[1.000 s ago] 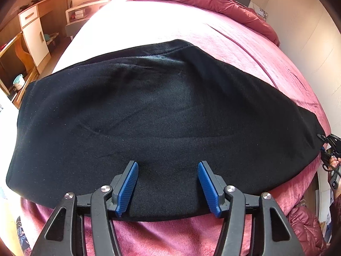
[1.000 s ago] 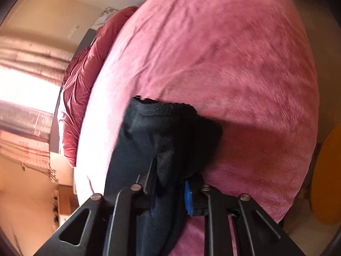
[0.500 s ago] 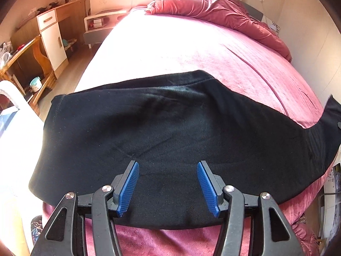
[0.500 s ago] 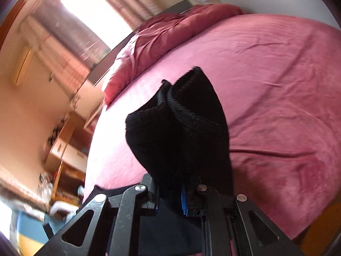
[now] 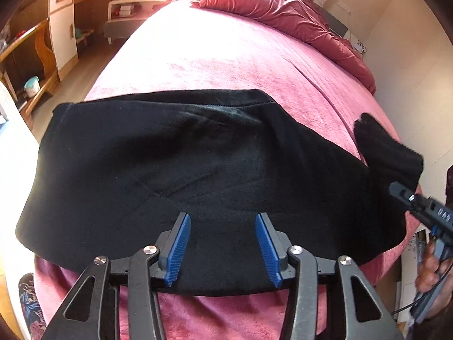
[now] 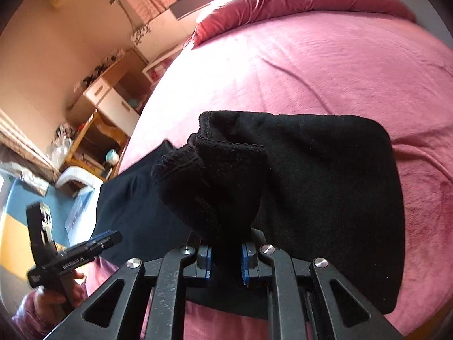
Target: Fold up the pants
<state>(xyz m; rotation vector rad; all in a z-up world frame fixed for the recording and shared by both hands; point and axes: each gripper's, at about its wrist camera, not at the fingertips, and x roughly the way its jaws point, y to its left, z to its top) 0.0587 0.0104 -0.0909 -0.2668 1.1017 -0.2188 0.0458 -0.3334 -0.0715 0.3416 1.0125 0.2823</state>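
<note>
Left wrist view: the black pants (image 5: 184, 170) lie spread across the pink bed (image 5: 226, 56). My left gripper (image 5: 222, 248) hovers over their near edge, its blue fingers (image 5: 178, 250) have just been closing but stand apart with only flat cloth under them, nothing pinched.

Right wrist view: my right gripper (image 6: 225, 257) has its fingers nearly together, clamped on a bunched pant-leg end (image 6: 215, 175) lifted up off the bed (image 6: 339, 65).

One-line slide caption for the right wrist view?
Right tongs clamp the bunched cuffs of black pants, carried over the pink bedspread.
</note>
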